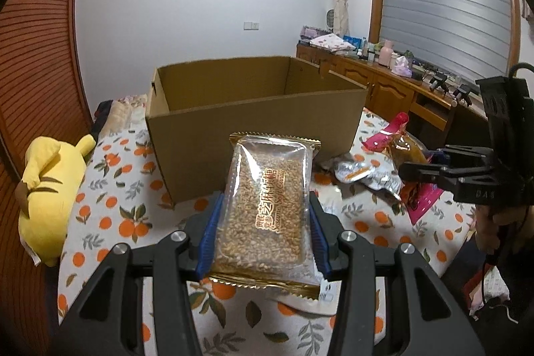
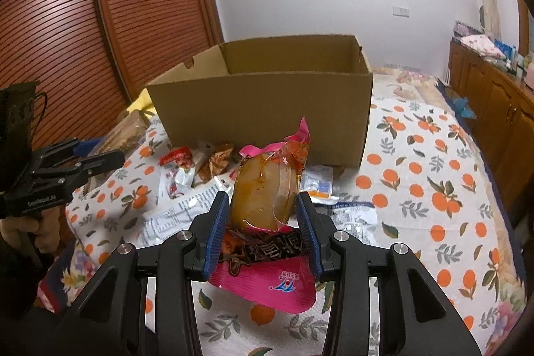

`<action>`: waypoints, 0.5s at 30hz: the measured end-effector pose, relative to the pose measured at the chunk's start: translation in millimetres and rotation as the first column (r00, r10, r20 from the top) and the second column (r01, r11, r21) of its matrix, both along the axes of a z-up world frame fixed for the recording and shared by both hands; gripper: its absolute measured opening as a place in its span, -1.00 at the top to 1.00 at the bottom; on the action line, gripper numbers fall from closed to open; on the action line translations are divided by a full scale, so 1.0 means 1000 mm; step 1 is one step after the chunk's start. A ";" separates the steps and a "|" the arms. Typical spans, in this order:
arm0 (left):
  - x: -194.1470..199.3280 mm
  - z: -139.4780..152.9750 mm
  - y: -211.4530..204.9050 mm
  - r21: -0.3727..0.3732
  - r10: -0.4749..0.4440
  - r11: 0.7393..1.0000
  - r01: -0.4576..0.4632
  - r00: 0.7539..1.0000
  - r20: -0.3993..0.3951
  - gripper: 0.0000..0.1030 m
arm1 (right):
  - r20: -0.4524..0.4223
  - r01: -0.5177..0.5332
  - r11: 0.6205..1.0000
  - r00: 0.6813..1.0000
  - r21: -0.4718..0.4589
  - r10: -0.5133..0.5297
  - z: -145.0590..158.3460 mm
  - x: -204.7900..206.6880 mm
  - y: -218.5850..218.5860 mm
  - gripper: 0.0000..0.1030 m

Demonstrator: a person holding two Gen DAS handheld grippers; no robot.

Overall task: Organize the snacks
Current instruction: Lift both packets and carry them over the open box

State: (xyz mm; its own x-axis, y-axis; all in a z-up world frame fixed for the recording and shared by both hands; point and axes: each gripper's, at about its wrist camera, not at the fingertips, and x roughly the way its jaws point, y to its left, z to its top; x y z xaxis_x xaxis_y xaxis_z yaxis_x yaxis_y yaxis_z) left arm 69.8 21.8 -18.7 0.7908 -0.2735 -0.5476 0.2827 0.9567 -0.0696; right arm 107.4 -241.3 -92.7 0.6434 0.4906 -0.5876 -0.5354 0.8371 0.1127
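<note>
Both pairs of jaws are pinching a snack each: the left gripper (image 1: 263, 222) clamps its blue pads on the long sides of a flat, clear-windowed sesame candy pack with gold crimped ends (image 1: 267, 206), and the right gripper (image 2: 263, 232) clamps a pink plastic pouch with a clear window showing a brownish, oily filling (image 2: 267, 206) across its lower half. Each snack hangs clear of the bedspread, on the near side of the open brown cardboard box (image 2: 260, 119). I judge the candy pack light and fairly stiff, a slab that holds its shape, so the mid-length side grip looks secure. The pouch seems soft and slick; its upper part stands free above the pads and may flop or slide, so a hold nearer its middle would steady it. Loose foil and paper wrappers (image 2: 187, 175) lie against the box's near wall on the white orange-printed bedspread (image 2: 434, 189). Left of the box, a yellow plush toy (image 1: 50, 189) rests at the bed's edge.
</note>
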 end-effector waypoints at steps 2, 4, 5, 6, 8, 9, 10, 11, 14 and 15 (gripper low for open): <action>0.002 0.005 -0.001 -0.002 -0.004 1.000 0.004 1.000 0.011 0.11 | 0.008 -0.003 1.000 1.000 0.004 0.003 0.004 -0.001 0.000 0.20; 0.004 0.011 -0.002 -0.004 -0.008 1.000 0.008 1.000 0.026 0.11 | 0.018 -0.006 1.000 1.000 0.007 0.006 0.008 -0.001 0.001 0.20; 0.005 0.014 -0.003 -0.003 -0.010 1.000 0.010 0.999 0.034 0.11 | 0.021 -0.007 1.000 1.000 0.007 0.007 0.010 -0.001 0.001 0.20; 0.007 0.016 -0.004 -0.003 -0.012 1.000 0.012 0.999 0.040 0.11 | 0.026 -0.008 1.000 1.000 0.006 0.008 0.012 -0.001 0.002 0.20; 0.010 0.021 -0.005 0.002 -0.015 1.000 0.015 0.999 0.051 0.11 | 0.033 -0.009 1.000 0.999 0.006 0.009 0.016 0.000 0.002 0.20; 0.012 0.022 -0.006 0.006 -0.017 1.000 0.016 0.998 0.054 0.11 | 0.037 -0.010 1.000 0.999 0.007 0.009 0.017 0.001 0.003 0.20; 0.014 0.024 -0.006 0.009 -0.018 1.000 0.017 0.998 0.058 0.11 | 0.040 -0.011 1.000 0.999 0.008 0.011 0.020 0.002 0.003 0.20; 0.017 0.027 -0.007 0.012 -0.019 1.000 0.018 0.998 0.063 0.11 | 0.044 -0.012 1.000 0.999 0.008 0.012 0.021 0.003 0.004 0.20; 0.024 0.034 -0.008 0.019 -0.022 1.000 0.020 0.997 0.078 0.10 | 0.059 -0.016 1.000 0.998 0.006 0.016 0.028 0.008 0.006 0.20; 0.026 0.036 -0.008 0.020 -0.022 1.000 0.020 0.996 0.082 0.10 | 0.064 -0.018 1.000 0.998 0.005 0.017 0.031 0.010 0.007 0.20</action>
